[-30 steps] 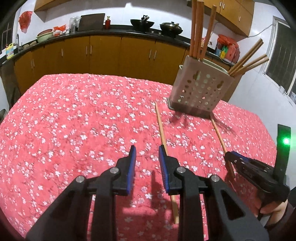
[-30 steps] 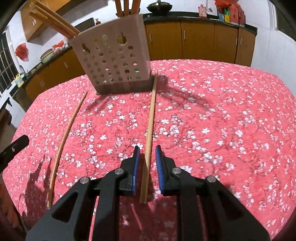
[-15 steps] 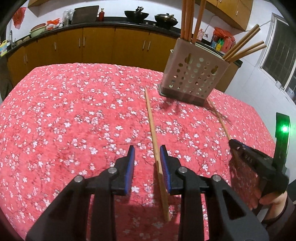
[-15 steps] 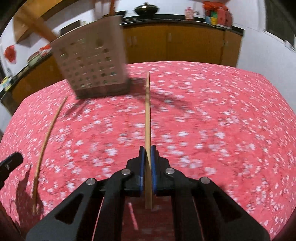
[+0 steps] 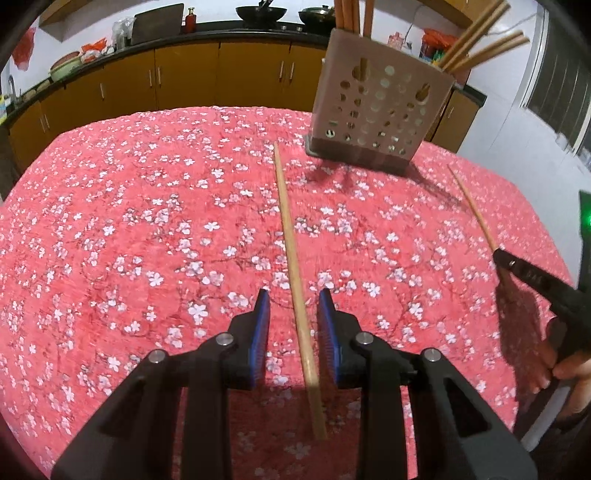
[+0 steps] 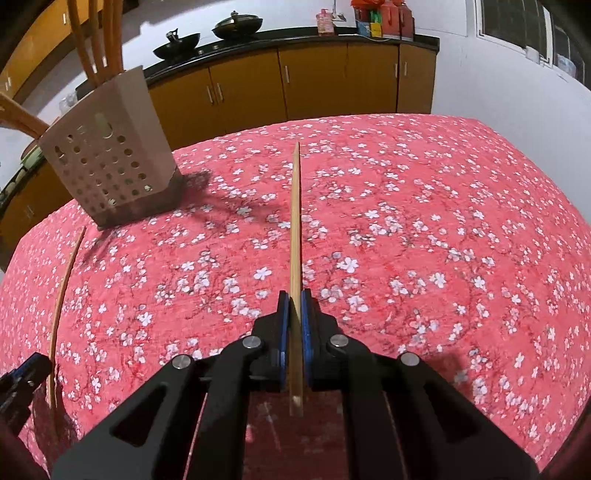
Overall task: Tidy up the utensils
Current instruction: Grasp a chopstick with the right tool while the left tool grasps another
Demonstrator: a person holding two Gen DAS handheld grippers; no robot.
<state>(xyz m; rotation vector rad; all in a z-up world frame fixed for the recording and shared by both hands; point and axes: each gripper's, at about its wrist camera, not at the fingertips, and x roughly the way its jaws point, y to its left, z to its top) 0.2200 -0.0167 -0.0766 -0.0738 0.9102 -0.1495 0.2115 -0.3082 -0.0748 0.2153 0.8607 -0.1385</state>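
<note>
**Utensil sorting: one chopstick clamped, one straddled**

Right tool (image 6: 294, 325): blue pads pressed together on a wooden chopstick (image 6: 295, 236), gripped close to its near end, shaft running straight away toward the far side of the desk (image 6: 461, 229). Short stub of the stick protruding behind the pads.

Left tool (image 5: 294, 321): jaws apart, straddling a second chopstick (image 5: 290, 236) lying flat on the red flowered cloth; gap visible on both sides of the stick, no pad touching it. Near end of that stick extending past the pads toward the camera.

Perforated utensil holder (image 5: 376, 107) standing upright at the far side of the desk, right of the flat chopstick's far tip, with several chopsticks (image 5: 480, 48) already leaning out of its top. Same holder seen far left in the right wrist view.

Part of a hand (image 5: 569, 369) on the right tool's grip at the right edge of the left wrist view. Brown cabinets (image 6: 314, 81) and pans (image 6: 236, 24) on the counter beyond.
</note>
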